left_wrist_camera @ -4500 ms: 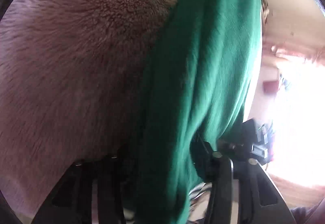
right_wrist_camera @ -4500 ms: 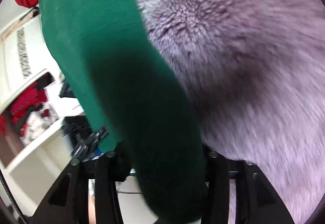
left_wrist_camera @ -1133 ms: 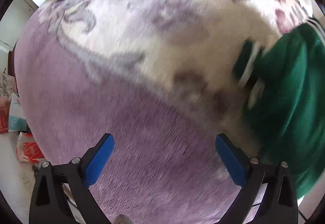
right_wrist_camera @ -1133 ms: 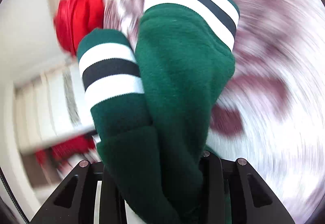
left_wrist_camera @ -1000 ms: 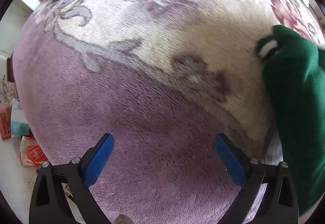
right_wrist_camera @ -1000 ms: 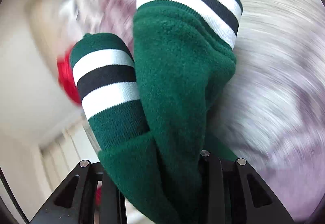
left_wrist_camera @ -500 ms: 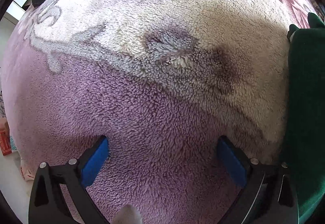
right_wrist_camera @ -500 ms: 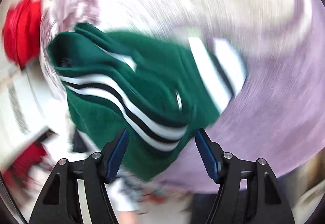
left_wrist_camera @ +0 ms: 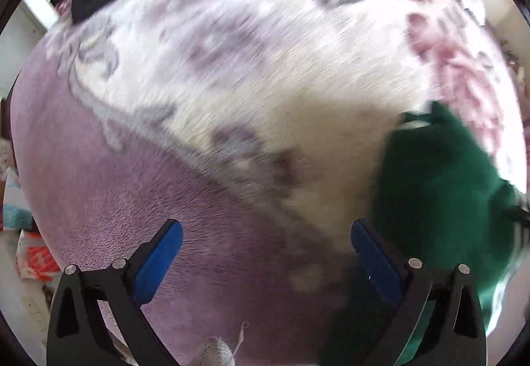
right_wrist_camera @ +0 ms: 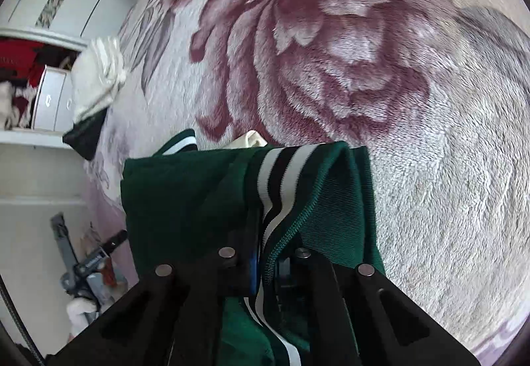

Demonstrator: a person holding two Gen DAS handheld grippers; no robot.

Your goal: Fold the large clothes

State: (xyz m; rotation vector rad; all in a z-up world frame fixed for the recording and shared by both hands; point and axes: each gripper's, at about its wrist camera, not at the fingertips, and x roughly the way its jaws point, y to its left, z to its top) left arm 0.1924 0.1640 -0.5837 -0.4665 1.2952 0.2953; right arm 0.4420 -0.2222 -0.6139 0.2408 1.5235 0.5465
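The right claw [right_wrist_camera: 265, 263] is clamped on the green garment [right_wrist_camera: 205, 200]; its jaws have just been closing, and between them sit the striped trim [right_wrist_camera: 281, 177] and a zipper edge [right_wrist_camera: 298, 216]. The garment is a bundle of several layers, held just above the floral plush blanket [right_wrist_camera: 347, 51] that covers the bed. In the left wrist view the same garment shows at the right edge, beside the left claw [left_wrist_camera: 265, 250], whose blue pads [left_wrist_camera: 159, 253] stand wide apart with nothing between them, over the purple part of the blanket.

The step in hand looks like re-gripping the bundle to carry on with the fold. To do it well, the right claw should keep all the layers pinched together; a bite that takes only the zipper tape would probably let the layers beneath slide out. The left claw would do best to take the far edge of the bundle, so the fabric can be drawn flat between the two claws and laid on the blanket before the next fold. The knit is thick and soft, so it will likely sag and bunch unless held at two points.

No brand or label can be read on the garment. An orange-and-white packet [left_wrist_camera: 36, 258] lies on the floor at the left edge of the left wrist view; its print is too blurred to read.
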